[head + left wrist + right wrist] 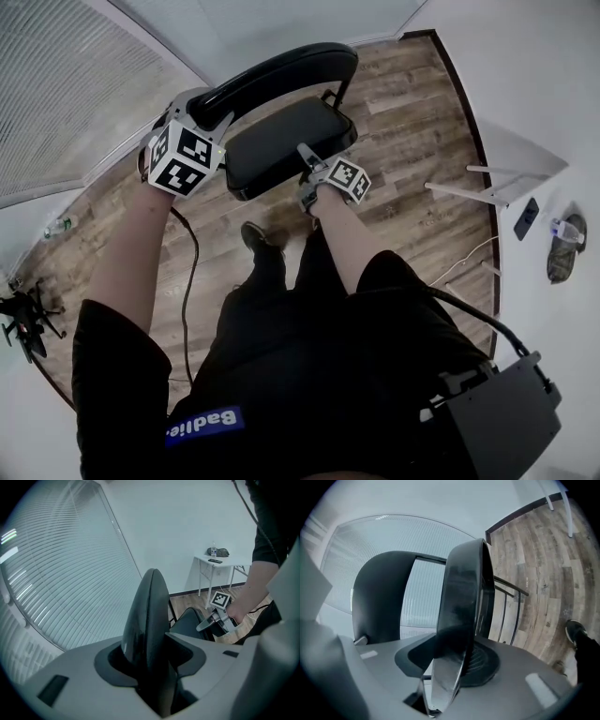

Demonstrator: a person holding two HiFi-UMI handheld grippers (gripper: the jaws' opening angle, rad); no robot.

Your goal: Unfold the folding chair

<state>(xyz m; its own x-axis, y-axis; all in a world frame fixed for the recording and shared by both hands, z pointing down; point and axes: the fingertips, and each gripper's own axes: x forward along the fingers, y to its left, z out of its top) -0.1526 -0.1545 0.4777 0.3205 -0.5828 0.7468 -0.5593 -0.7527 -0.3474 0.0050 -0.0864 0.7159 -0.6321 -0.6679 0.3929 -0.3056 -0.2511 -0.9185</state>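
Observation:
A black folding chair stands on the wood floor ahead of me, its curved backrest (281, 67) above the padded seat (277, 141). My left gripper (217, 117) is shut on the backrest's left end. In the left gripper view the backrest's edge (149, 620) fills the gap between the jaws of the left gripper (154, 667). My right gripper (307, 161) is at the seat's front edge. In the right gripper view the seat's edge (464, 602) stands between the jaws of the right gripper (450, 667), touching them; the backrest (377, 597) rises behind.
Window blinds (56, 94) run along the left wall. A white table (506, 187) with a phone (526, 217) stands at the right. A cable (192, 281) trails over the floor, and my shoe (253, 234) is just under the seat. A black device (23, 319) lies at the far left.

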